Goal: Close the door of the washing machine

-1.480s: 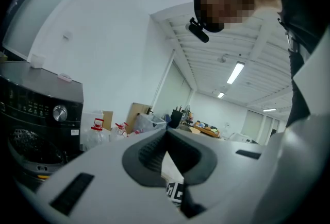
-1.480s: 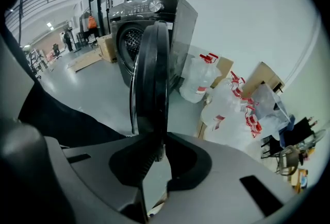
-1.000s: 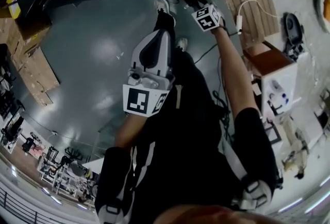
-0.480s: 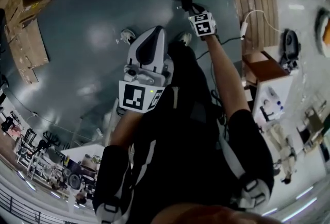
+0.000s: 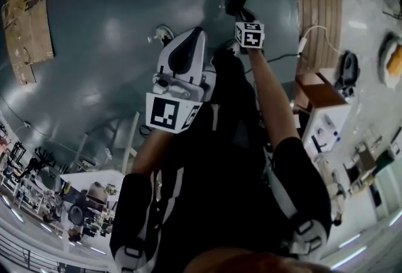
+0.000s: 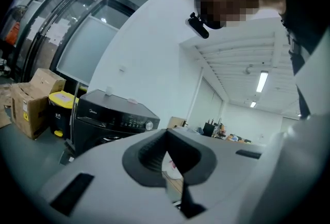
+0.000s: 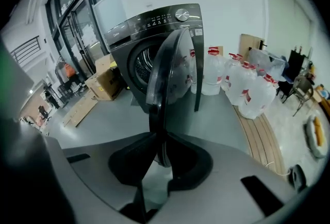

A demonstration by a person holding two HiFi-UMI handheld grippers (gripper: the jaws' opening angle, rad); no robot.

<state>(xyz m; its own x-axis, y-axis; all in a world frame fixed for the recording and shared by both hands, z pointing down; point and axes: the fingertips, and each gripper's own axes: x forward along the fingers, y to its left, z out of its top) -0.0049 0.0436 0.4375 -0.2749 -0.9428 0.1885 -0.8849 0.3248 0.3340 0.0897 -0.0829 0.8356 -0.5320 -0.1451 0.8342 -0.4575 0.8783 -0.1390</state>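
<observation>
**Q:** While I log this, where's the washing machine (image 7: 154, 24) door (image 7: 175, 73)?
**A:** Swung out from the washing machine's front, part open, edge-on to me.
**Q:** Right gripper (image 7: 156, 136)?
**A:** Mine's on the door's outer rim, away from the machine. Pads pinch it, and the jaws have just been easing wider.
**Q:** Left gripper (image 6: 166, 133)?
**A:** Well off the machine, jaws together, empty.

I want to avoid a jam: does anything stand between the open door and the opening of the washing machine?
Nothing visible does. The gap between the door and the drum opening is free; the water jugs stand on the door's outer side.
</observation>
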